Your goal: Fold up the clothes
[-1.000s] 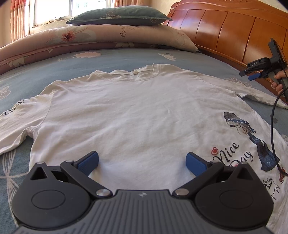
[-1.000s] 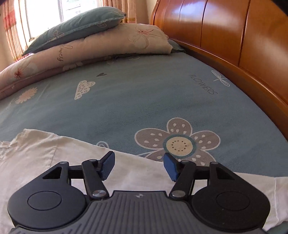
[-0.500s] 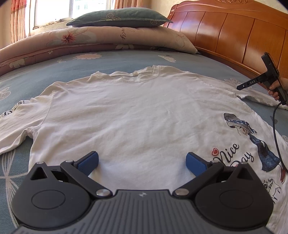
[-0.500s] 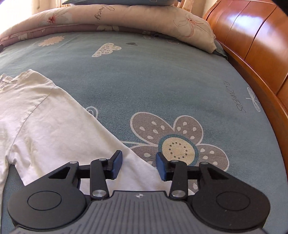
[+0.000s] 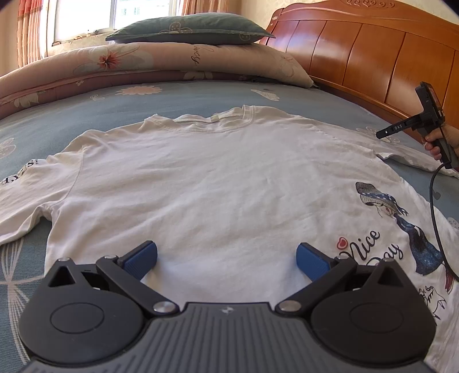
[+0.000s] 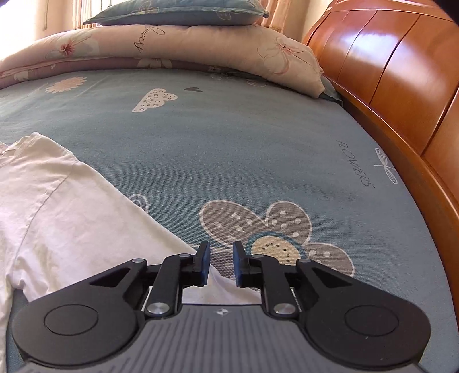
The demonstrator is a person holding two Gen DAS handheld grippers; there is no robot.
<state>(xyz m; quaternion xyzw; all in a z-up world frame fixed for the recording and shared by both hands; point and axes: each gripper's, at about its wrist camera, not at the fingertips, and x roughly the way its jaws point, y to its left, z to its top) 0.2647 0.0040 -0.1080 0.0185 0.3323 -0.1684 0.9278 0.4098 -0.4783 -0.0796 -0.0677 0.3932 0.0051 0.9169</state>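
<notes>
A: While the left gripper (image 5: 226,255) hangs over the lower body of the white T-shirt (image 5: 218,183), its blue pads (image 5: 142,259) stand wide apart, nothing pinched between them.

B: And the right one?

A: Right gripper (image 6: 221,262) has just been closing. Jaws now narrow, a slim gap left. The sleeve (image 6: 86,226) edge runs up into that gap, but I can't tell whether the pads press on the cloth. In the left wrist view the same gripper (image 5: 385,133) shows at the far right, held in a hand (image 5: 439,140), black cable (image 5: 434,218) trailing over the shirt.

B: Where's the shirt?

A: Flat on the blue-grey bed sheet (image 6: 258,137), collar (image 5: 226,116) toward the pillows, both sleeves spread out.

B: Containers?

A: Can't see any. Bedding only: a dark green pillow (image 5: 189,27) stacked on a long beige floral quilt roll (image 5: 160,61), wooden headboard (image 5: 373,54) along the right.

B: Readable text?

A: "Nice Day" with a small red heart on the shirt print (image 5: 370,244), next to a figure in a blue hat. The other sleeve (image 5: 20,176) reads something like "YES!". "DAS" on the right gripper's arm. Sheet has "FLOWERS" (image 6: 355,163) beside a dragonfly drawing. Script on the quilt roll is not legible to me.
</notes>
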